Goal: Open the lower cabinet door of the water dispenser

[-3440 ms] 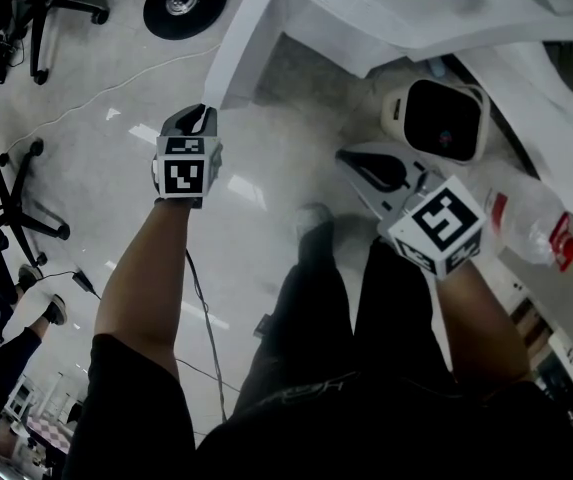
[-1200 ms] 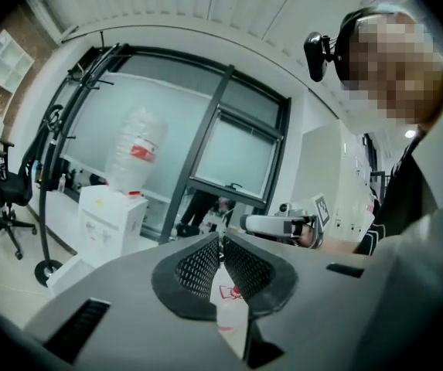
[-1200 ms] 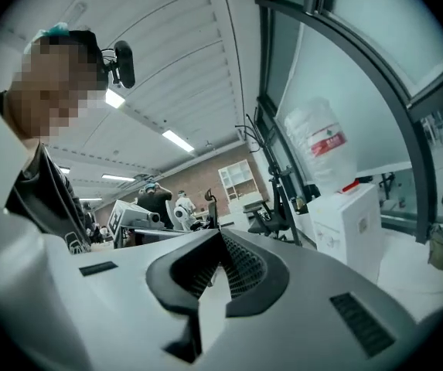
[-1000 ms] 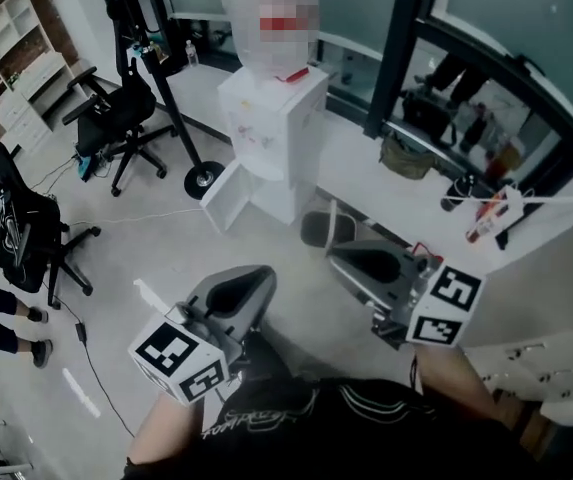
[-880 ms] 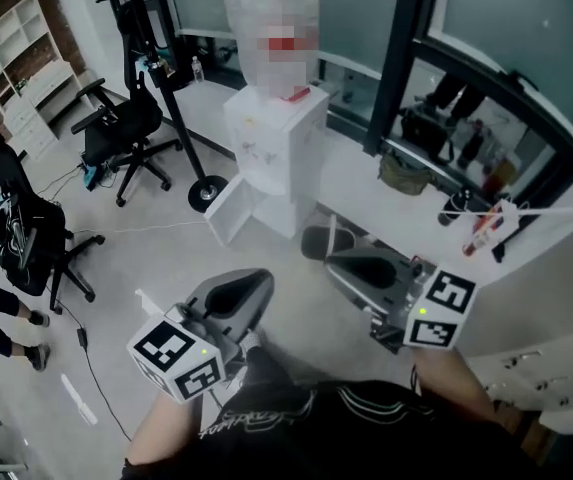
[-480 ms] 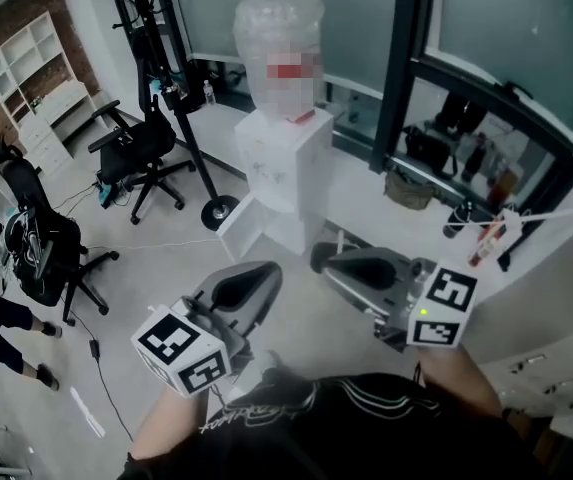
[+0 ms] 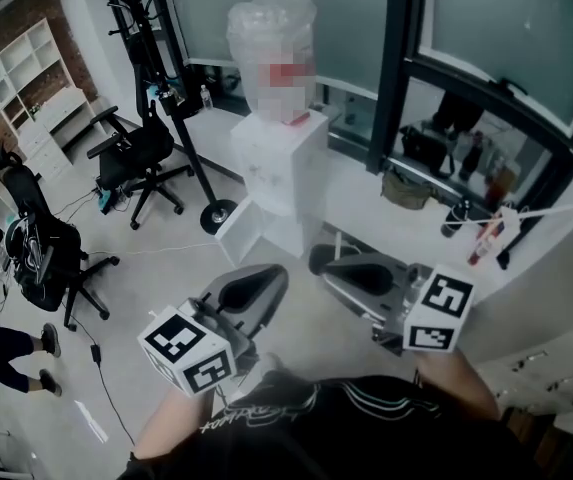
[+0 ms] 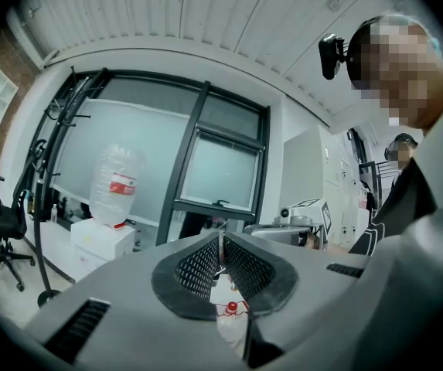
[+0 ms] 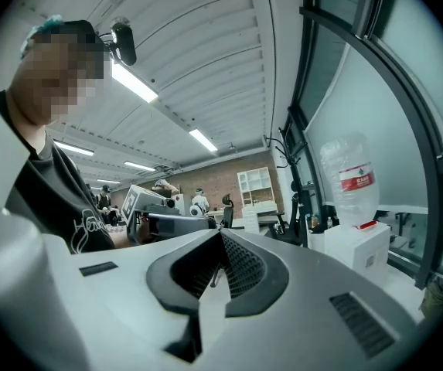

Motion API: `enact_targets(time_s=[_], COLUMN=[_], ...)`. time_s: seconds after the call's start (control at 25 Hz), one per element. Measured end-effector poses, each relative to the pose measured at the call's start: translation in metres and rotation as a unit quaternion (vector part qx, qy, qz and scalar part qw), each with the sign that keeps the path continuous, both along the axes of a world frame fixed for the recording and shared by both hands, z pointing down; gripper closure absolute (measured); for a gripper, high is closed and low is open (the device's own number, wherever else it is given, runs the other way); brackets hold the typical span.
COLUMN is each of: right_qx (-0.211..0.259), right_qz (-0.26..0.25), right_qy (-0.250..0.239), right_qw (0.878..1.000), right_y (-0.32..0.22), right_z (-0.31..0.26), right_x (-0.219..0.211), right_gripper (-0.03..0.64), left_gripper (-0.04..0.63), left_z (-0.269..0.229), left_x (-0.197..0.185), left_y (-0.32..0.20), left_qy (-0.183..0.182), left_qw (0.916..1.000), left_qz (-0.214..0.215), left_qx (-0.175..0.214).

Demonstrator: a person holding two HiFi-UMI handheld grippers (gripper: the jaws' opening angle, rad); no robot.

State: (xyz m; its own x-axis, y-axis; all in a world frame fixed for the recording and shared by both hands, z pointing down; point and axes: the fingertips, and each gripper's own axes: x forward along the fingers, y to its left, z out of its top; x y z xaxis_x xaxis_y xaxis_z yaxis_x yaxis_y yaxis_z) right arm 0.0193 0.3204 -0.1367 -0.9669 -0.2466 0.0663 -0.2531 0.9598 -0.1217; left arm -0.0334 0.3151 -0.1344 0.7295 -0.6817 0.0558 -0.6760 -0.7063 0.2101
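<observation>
we hold the left gripper (image 7: 254, 290) and right gripper (image 7: 344, 270) level, jaws pressed together on nothing, well short of the water dispenser (image 7: 284, 158) ahead, whose lower cabinet door (image 7: 238, 232) stands ajar nearer our left.

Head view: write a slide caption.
Left gripper and right gripper, shut, face a water dispenser whose lower cabinet door stands open.

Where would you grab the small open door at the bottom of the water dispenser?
Probably the free edge of the door, pinched across the thin panel, coming from the front: it stands swung out left of the water dispenser. Any handle is too small to see.
</observation>
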Motion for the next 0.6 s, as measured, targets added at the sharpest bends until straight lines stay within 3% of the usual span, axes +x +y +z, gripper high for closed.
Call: enact_targets(time_s=[0.6], right_qx=[0.005], right_qz=[0.013], right_qy=[-0.007], right_qw=[1.0], right_y=[0.013], right_z=[0.001], right_x=[0.006], right_gripper=[0.604], left_gripper=[0.578], left_z=[-0.001], left_x=[0.008], left_y=[0.014], left_qy=[-0.004], left_qw=[1.0], left_qz=[0.006], left_qx=[0.002])
